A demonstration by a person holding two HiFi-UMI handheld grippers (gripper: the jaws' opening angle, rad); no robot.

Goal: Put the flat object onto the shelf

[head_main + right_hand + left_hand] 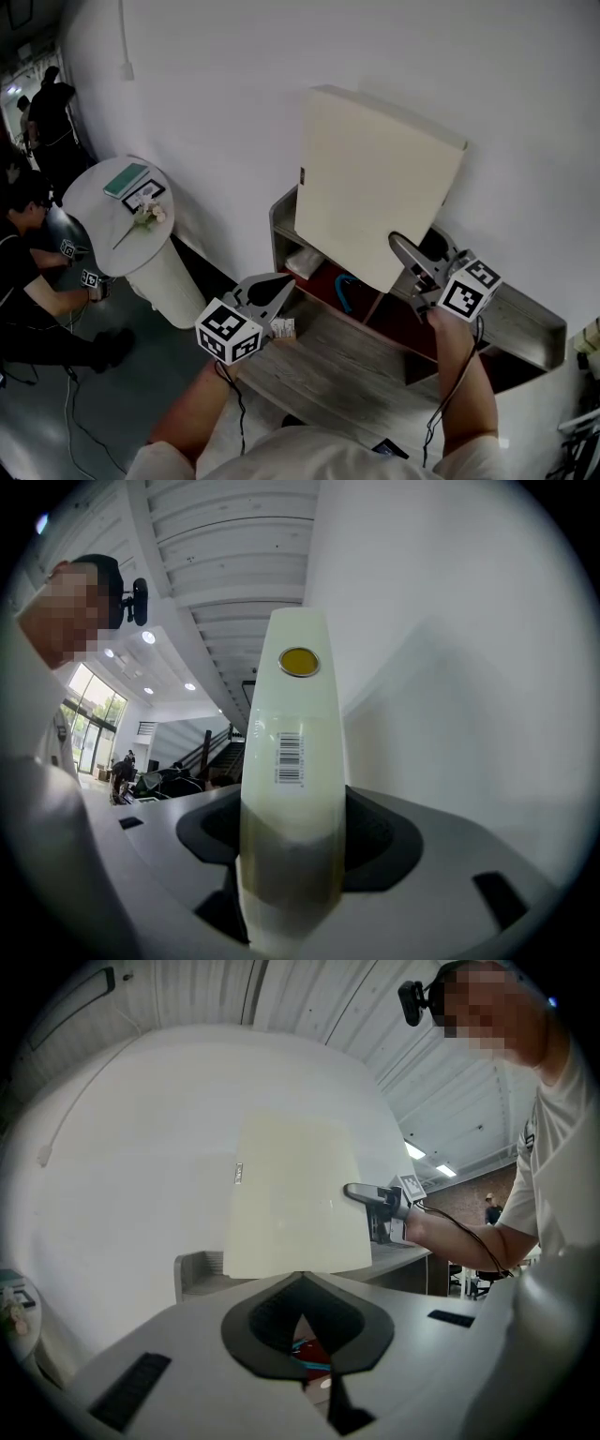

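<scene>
The flat object is a large cream box (375, 187), held upright and tilted over the grey shelf unit (525, 323) against the white wall. My right gripper (401, 246) is shut on the box's lower right edge; in the right gripper view the barcoded edge (291, 752) stands between the jaws. In the left gripper view the box (291, 1194) hangs above the shelf (197, 1269), with the right gripper (370, 1206) on its side. My left gripper (279, 286) hovers at the shelf's front left, jaws together with nothing between them (300, 1279).
The shelf's open compartment has a red floor (323, 281) with a blue curved item (345, 291) and a white item (305, 263). A round white table (98, 187) with a green book (125, 178) and flowers (147, 215) stands to the left. People (37, 281) are at the far left.
</scene>
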